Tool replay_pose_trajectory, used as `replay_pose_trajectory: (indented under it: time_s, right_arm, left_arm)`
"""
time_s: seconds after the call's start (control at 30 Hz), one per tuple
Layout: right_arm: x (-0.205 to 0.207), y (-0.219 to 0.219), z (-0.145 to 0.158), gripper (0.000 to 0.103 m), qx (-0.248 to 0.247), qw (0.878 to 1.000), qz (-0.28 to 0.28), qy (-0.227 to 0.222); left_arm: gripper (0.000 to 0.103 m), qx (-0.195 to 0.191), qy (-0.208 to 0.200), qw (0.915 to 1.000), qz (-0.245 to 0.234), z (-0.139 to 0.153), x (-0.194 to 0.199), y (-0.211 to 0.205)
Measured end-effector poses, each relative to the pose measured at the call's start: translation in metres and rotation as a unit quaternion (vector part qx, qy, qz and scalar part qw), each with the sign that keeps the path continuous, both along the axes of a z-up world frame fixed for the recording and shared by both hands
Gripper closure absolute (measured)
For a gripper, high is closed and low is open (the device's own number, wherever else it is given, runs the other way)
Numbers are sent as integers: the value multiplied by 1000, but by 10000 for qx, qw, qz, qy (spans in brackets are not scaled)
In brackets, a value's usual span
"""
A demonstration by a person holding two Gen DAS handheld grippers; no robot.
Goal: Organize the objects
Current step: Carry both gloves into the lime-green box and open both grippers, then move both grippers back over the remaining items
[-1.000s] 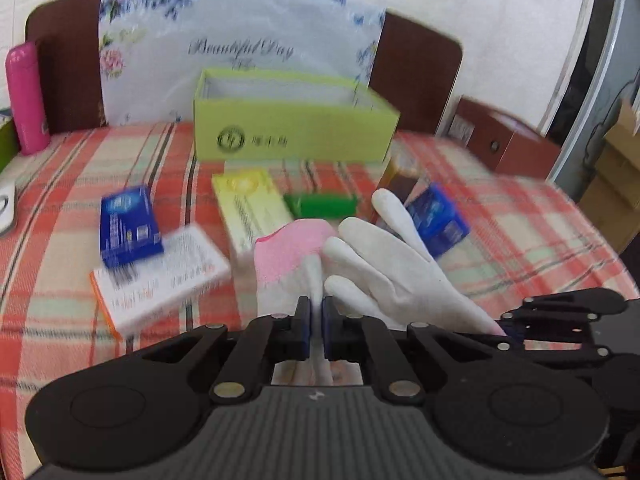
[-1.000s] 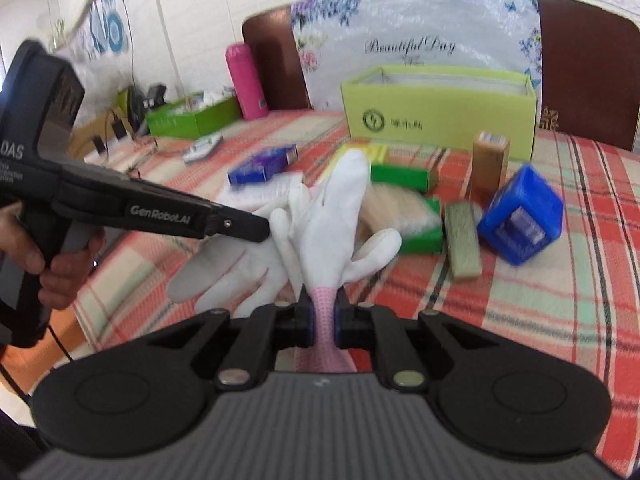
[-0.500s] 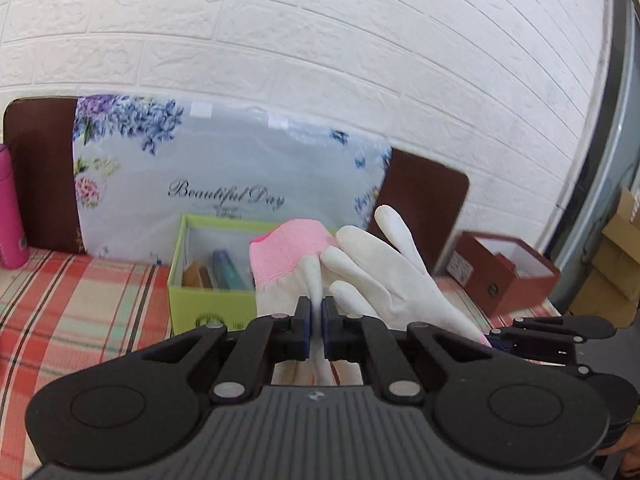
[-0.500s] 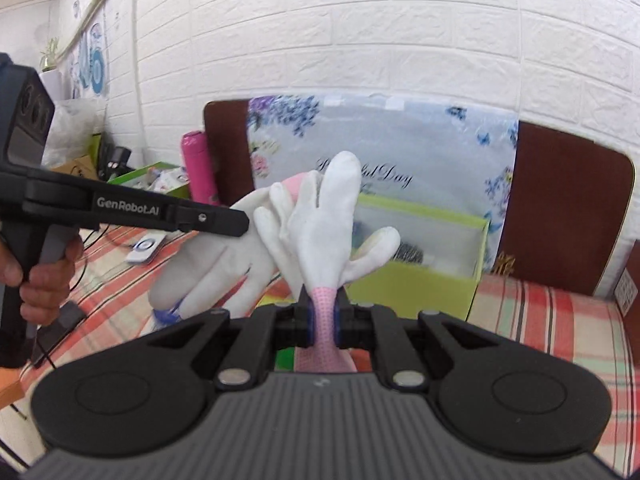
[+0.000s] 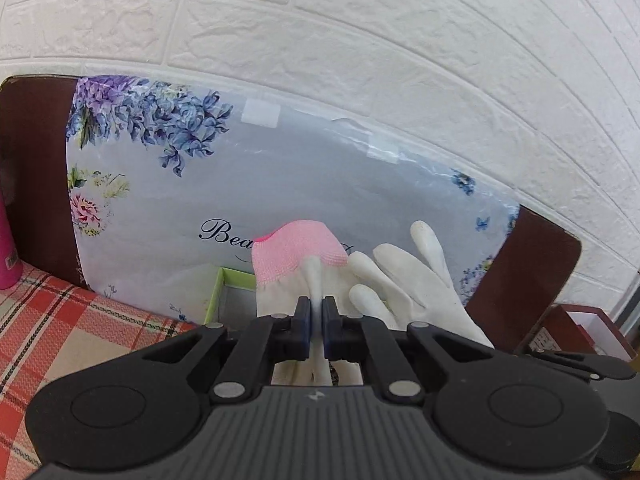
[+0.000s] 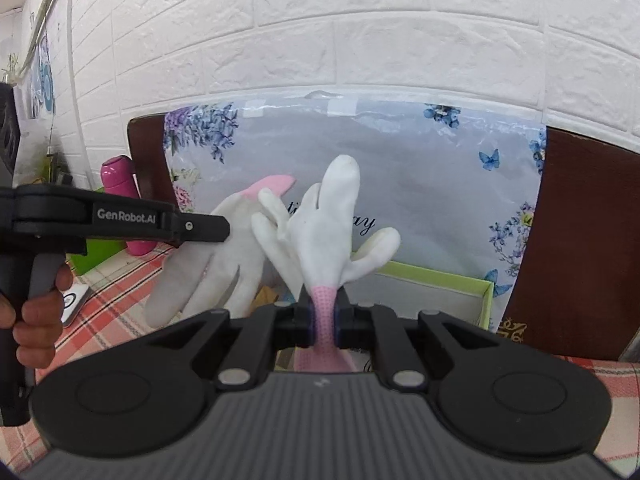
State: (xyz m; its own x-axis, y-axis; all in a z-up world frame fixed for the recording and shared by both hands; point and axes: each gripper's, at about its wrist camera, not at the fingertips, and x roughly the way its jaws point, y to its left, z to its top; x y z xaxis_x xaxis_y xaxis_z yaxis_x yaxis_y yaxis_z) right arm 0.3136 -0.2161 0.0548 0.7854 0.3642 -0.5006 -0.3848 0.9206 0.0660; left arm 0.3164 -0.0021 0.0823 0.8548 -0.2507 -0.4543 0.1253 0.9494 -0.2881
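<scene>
My left gripper (image 5: 316,330) is shut on a white glove with a pink cuff (image 5: 296,256), held up in the air. My right gripper (image 6: 323,326) is shut on the pink cuff of a second white glove (image 6: 328,224), whose fingers point up. The left gripper (image 6: 120,220) and its glove (image 6: 216,264) also show in the right wrist view, just left of the right glove. The open lime-green box (image 6: 440,284) lies below and behind both gloves; only its rim shows in the left wrist view (image 5: 218,292).
A floral "Beautiful Day" board (image 5: 280,176) leans on a brown chair back (image 6: 580,240) against the white brick wall. A pink bottle (image 6: 120,184) stands at the left on the red plaid tablecloth (image 5: 60,320). A brown box (image 5: 584,328) sits at the right.
Both grippers have risen and tilted up with their gloves. The table's small boxes have dropped out of view, and the wall and board now fill the views.
</scene>
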Motion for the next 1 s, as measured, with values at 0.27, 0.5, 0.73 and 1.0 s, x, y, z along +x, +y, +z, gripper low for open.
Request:
replay_pose_trajectory:
  time_s: [0.27, 0.5, 0.73, 1.0]
  right_arm:
    - [41, 9, -51, 46, -566, 9970, -27, 522]
    - [25, -1, -50, 5, -543, 9979, -315, 187]
    - [-15, -8, -14, 0, -230, 9981, -543, -166]
    - [-102, -26, 28, 0, 531, 9915, -916, -752]
  left_arm:
    - [55, 26, 189, 9996, 203, -39, 26, 14]
    - [30, 186, 176, 9986, 460, -42, 13, 22]
    - [27, 224, 91, 9989, 403, -10, -29, 22]
    - [22, 539, -32, 9983, 221, 20, -104, 5]
